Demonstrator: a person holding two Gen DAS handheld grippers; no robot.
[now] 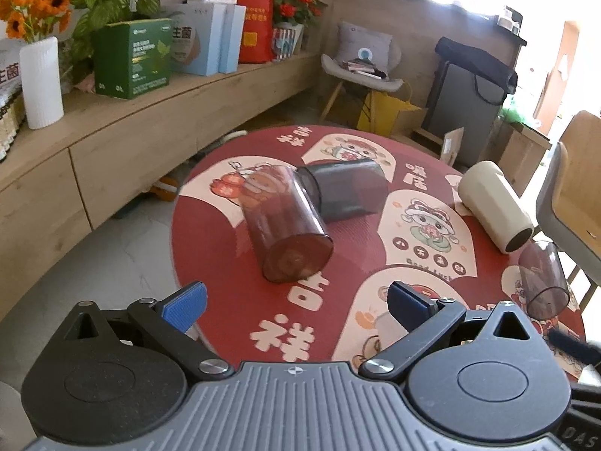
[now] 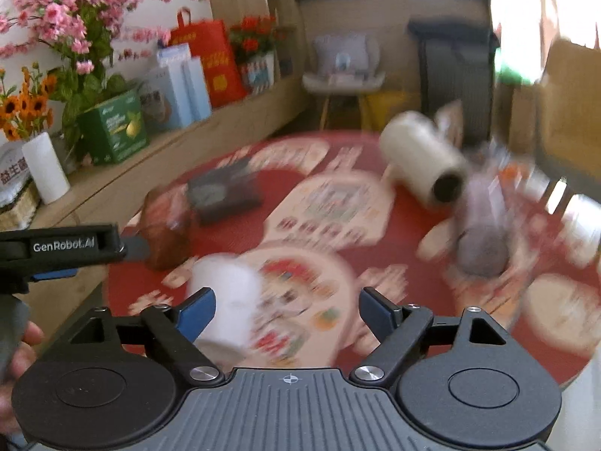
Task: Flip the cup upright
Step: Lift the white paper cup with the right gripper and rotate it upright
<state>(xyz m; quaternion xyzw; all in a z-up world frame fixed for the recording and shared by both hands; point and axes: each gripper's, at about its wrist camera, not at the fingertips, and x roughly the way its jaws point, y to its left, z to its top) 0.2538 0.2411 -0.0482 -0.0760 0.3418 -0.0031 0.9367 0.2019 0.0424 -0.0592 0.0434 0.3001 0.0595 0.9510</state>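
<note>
Several cups lie on their sides on a round red table (image 1: 225, 248). A brown see-through cup (image 1: 285, 221) lies nearest my left gripper (image 1: 296, 304), which is open and empty just short of its base. A dark grey cup (image 1: 349, 191) lies behind it, touching. A cream cup (image 1: 496, 206) and a small purple-tinted cup (image 1: 544, 282) lie at the right. The right wrist view is blurred. My right gripper (image 2: 287, 312) is open; a white cup (image 2: 225, 300) sits by its left finger (image 2: 197, 314). The brown cup (image 2: 165, 233), grey cup (image 2: 225, 195), cream cup (image 2: 424, 161) and purple cup (image 2: 484, 233) show there too.
A wooden shelf (image 1: 150, 112) with boxes, a white vase (image 1: 41, 82) and flowers runs along the left. A chair (image 1: 360, 67), a yellow bag and a grey bin (image 1: 469, 105) stand beyond the table. Another chair (image 1: 574, 188) is at the right edge. The left gripper's body (image 2: 64, 248) shows in the right wrist view.
</note>
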